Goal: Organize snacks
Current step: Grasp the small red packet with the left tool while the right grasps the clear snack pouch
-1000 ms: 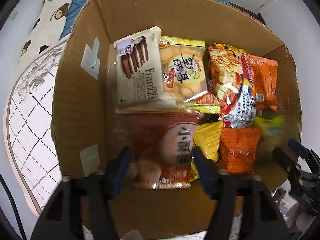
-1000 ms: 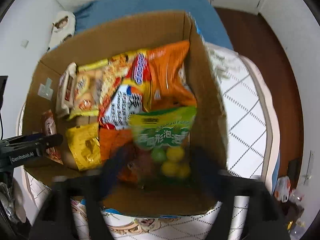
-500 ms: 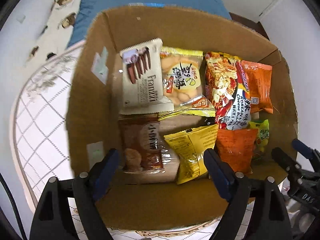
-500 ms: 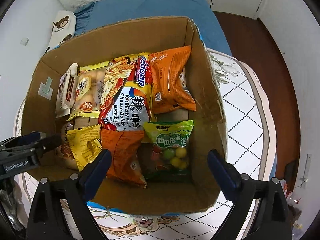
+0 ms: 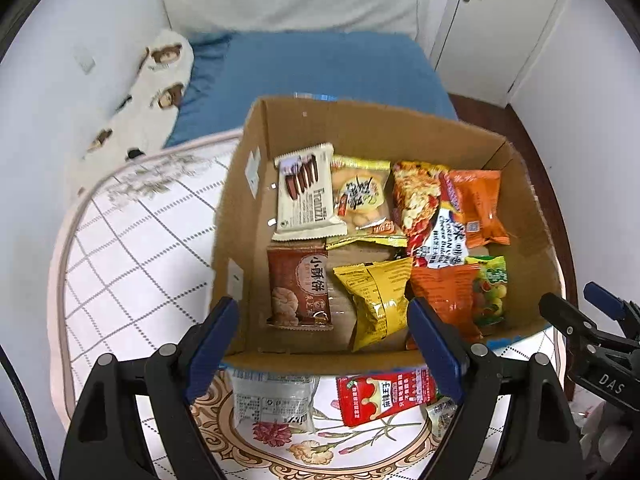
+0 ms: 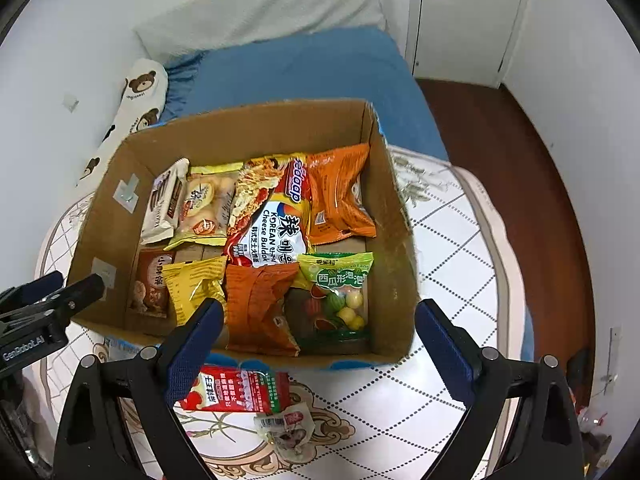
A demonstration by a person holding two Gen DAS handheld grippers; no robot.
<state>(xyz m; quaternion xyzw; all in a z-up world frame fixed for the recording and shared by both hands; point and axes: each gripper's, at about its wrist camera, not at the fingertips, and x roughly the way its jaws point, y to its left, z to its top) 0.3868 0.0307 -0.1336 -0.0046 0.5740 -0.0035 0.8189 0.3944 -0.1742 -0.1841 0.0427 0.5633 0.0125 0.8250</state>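
Note:
An open cardboard box holds several snack packets. Among them are a white wafer pack, a brown biscuit pack, a yellow bag, an orange bag and a green candy bag. My left gripper hangs open above the box's near wall, nothing between its pads. My right gripper is open too, above the near right part of the box, and holds nothing. In front of the box lie a red packet, a clear packet and a small wrapped snack.
The box stands on a round table with a white grid-patterned, flowered cloth. Behind it is a bed with a blue sheet and a bear-print pillow. Dark wooden floor and a white door lie to the right.
Both grippers have risen and drawn back out of the box. The left let go of the brown biscuit pack, the right let go of the green candy bag, and both jaws stand wider.

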